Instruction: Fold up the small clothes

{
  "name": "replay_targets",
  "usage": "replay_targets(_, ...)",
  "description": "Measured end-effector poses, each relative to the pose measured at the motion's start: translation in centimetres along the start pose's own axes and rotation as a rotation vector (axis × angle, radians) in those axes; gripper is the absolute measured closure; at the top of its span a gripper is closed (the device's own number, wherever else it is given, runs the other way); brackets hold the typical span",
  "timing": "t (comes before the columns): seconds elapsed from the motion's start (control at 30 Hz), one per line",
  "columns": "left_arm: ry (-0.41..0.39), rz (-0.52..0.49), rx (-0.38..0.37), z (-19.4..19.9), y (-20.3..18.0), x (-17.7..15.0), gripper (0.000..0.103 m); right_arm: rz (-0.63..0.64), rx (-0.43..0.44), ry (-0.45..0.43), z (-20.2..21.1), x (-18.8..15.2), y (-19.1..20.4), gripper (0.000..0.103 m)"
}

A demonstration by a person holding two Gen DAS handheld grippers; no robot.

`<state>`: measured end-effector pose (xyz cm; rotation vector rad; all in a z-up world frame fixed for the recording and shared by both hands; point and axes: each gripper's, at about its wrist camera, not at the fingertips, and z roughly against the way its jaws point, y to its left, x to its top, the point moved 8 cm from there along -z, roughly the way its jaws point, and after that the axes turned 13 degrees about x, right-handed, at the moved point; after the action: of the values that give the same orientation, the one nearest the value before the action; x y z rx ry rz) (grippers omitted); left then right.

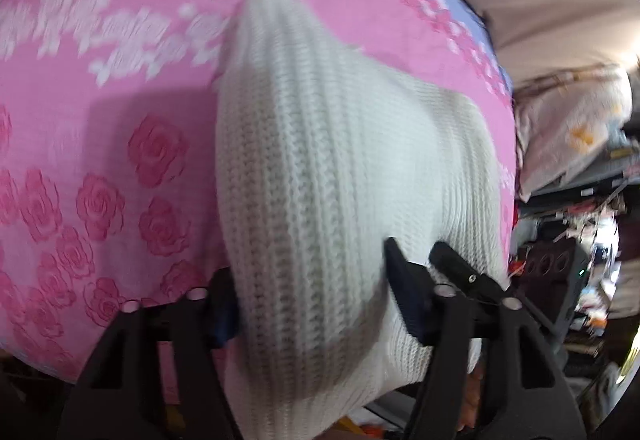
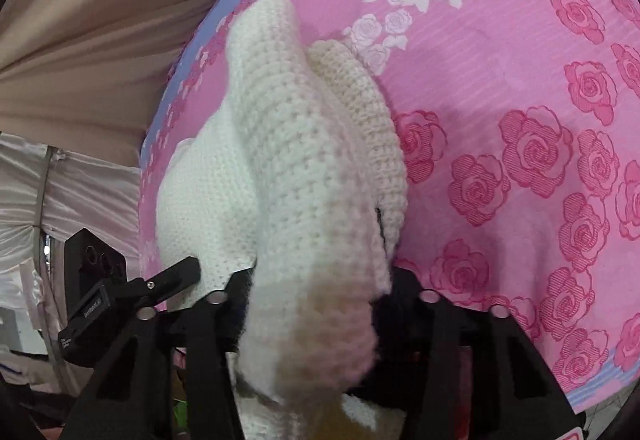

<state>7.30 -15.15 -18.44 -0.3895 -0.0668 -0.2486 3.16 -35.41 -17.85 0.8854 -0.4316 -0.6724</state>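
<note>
A white knitted garment (image 1: 320,167) hangs lifted over the pink rose-print bedsheet (image 1: 100,87). My left gripper (image 1: 316,304) is shut on its near edge, with the knit bunched between the black fingers. In the right wrist view the same white knit (image 2: 288,159) drapes in thick folds from my right gripper (image 2: 316,304), which is shut on it. A cream-coloured part of the knit (image 2: 368,107) shows behind the white fold. The fingertips are mostly hidden by the fabric in both views.
The pink bedsheet (image 2: 520,119) has a blue border (image 2: 192,51) at its edge. Beige curtain fabric (image 2: 100,7) hangs beyond the bed. Cluttered shelves and a pale bundle (image 1: 572,127) stand at the right of the left wrist view.
</note>
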Motion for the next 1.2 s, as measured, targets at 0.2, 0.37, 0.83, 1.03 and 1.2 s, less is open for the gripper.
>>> replay_targets(0.2, -0.144, -0.15, -0.143, 5.8, -6.8, 1.0, 0.053, 0.169, 0.011, -0.156, 7.0, 2.3, 5.9, 0.07)
replay_targets(0.37, -0.129, -0.238, 0.009, 0.2, -7.9, 0.7, 0.042, 0.215, -0.085, -0.209, 10.9, 3.6, 3.9, 0.062)
replay_targets(0.83, 0.087, -0.082, -0.089, -6.8, -8.3, 0.5, 0.031, -0.034, -0.094, -0.163, 5.7, 3.8, -5.5, 0.025)
replay_targets(1.03, -0.014, -0.2, -0.158, 0.0, -11.7, 0.8, 0.056, -0.018, -0.017, -0.246, 7.4, 5.0, -2.1, 0.067)
replay_targets(1.2, -0.188, -0.327, -0.253, 11.4, -14.4, 1.7, 0.056, 0.116, 0.052, -0.358, 12.8, 5.3, 6.5, 0.067)
